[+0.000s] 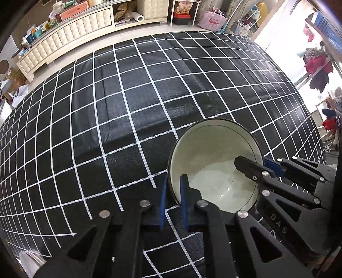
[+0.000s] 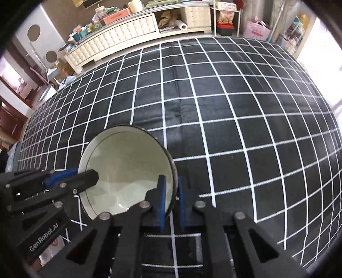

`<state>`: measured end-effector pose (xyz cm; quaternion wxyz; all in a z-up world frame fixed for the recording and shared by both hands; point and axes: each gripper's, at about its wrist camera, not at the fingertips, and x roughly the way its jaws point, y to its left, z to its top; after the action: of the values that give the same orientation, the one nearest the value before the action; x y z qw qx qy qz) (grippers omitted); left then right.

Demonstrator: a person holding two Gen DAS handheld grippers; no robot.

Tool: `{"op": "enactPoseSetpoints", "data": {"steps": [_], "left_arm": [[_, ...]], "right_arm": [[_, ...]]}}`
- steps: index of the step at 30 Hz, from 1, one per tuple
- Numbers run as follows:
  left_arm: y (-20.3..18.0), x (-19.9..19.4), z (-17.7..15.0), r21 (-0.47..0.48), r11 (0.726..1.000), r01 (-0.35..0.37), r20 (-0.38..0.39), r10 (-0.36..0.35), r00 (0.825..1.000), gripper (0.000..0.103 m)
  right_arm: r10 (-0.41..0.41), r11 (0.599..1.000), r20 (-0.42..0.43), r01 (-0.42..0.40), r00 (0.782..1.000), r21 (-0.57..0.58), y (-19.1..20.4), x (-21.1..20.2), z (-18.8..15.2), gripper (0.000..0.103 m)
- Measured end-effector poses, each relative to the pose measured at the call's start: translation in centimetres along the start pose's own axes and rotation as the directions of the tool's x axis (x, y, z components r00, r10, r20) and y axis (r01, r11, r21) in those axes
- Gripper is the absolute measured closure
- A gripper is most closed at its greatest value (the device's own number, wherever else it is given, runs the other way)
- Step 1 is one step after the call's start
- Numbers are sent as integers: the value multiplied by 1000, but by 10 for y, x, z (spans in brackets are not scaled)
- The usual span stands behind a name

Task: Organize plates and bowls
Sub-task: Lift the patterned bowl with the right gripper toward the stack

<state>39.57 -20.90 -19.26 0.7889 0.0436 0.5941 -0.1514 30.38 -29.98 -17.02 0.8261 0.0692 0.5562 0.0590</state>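
Table cover: black cloth [image 1: 128,111] with a white grid, creased.
Far side: cream tufted cabinet [image 2: 119,34] cluttered on top, on a pale tiled floor [image 1: 89,46].
Far right: bright window light [image 1: 286,23], pink bag [image 1: 212,20].
Right: hanging clothes [image 1: 318,66].

Table's covered in a black cloth with a white grid [image 1: 128,102], creased down the middle. One white bowl [image 1: 213,162] at lower right of the left wrist view.

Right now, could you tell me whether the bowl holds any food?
No, the white bowl gripped by both grippers shows only its bare glazed inside.
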Motion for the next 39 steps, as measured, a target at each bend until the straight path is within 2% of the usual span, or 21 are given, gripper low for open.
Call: {"op": "enactPoseSetpoints", "data": {"steps": [9,16,27,39], "left_arm": [[-9,-20,-8,17,1000,-8,30,7,1000,94],[-5,-59,-20,8,1000,-12,88,11,996,94],[27,-125,-53,-47,999,-19,181,27,983,94],[82,-183,-111,-107,993,-44,258,70,964,94]], "right_arm": [[-4,1000,44,4,999,1,11,-32,-7,92],[6,999,83,-3,996,-34,37,-60,-12,92],[44,993,125,-30,991,-111,97,-94,-25,92],[74,982,130,-50,989,-183,158,-105,-60,92]]}}
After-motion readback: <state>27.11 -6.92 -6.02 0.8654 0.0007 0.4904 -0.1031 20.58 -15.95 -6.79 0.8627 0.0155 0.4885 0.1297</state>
